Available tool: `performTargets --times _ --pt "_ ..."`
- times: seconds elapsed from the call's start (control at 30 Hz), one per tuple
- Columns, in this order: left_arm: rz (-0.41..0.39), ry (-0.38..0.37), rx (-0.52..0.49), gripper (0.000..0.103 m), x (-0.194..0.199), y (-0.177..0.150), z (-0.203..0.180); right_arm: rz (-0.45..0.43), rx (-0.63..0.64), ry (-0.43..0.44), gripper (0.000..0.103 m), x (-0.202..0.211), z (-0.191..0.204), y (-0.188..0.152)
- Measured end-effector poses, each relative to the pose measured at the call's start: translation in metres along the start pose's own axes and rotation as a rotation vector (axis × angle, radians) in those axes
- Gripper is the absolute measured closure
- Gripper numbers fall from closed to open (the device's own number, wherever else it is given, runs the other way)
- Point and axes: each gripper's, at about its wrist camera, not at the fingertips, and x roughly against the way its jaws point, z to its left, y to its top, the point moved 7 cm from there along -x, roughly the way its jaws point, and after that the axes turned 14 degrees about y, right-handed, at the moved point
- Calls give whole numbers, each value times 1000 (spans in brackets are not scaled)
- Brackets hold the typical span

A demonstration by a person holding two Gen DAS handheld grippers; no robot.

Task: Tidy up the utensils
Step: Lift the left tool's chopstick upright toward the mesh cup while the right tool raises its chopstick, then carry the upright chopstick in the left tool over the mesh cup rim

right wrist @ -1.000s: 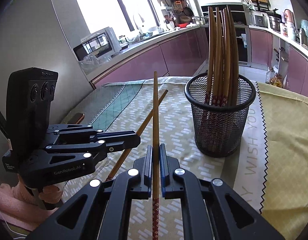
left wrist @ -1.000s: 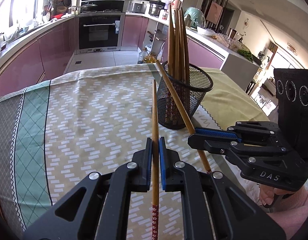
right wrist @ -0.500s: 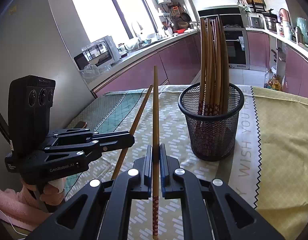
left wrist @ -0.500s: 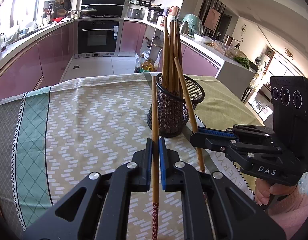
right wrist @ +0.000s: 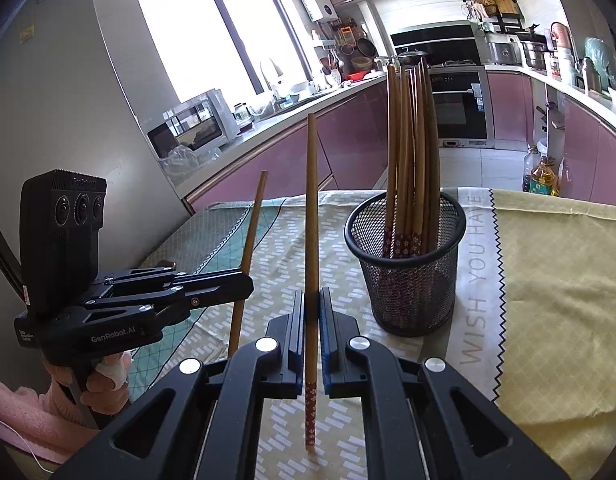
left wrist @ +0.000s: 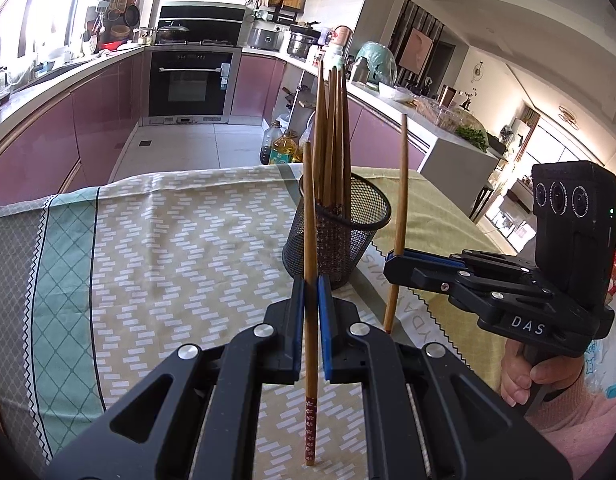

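Wooden chopsticks [right wrist: 407, 152] with red flowered ends stand in mesh cup [right wrist: 407, 280].

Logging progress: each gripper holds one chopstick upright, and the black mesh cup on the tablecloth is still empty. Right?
Not quite: the black mesh cup already holds a bundle of chopsticks, as the right wrist view shows. Each gripper does hold one chopstick upright.
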Motion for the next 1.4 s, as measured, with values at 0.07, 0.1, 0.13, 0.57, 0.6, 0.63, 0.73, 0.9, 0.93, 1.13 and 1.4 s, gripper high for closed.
performTargets --times 0.07,0.1,0.13,0.57,0.6,0.63,0.73,0.9,0.93,1.13,1.4 --pt "-6 -8 3 95 2 2 -1 -11 0 -2 97 4 -1 2" --pt "-11 -10 3 95 4 3 -1 -16 0 -3 97 5 -1 3" --pt "-14 -11 3 95 5 5 -1 -22 2 -6 97 7 -2 5" --pt "-59 -32 7 95 15 21 -5 -69 12 -20 97 22 -3 20" --pt "-61 -33 7 95 14 21 -5 -71 14 -20 97 22 -3 22" --pt "-64 -32 7 95 15 22 -5 -74 15 -21 97 23 -3 22" --pt "-72 -35 9 95 15 24 -6 -81 20 -23 97 25 -4 25" --pt "-82 -39 12 95 18 29 -6 -98 23 -29 97 30 -5 29" --pt "-84 -41 12 95 18 30 -7 -99 23 -30 97 30 -5 30" --pt "-92 -52 12 95 19 33 -8 -111 27 -39 97 33 -7 34" --pt "-97 -53 7 95 18 36 -9 -117 32 -41 97 35 -6 36"
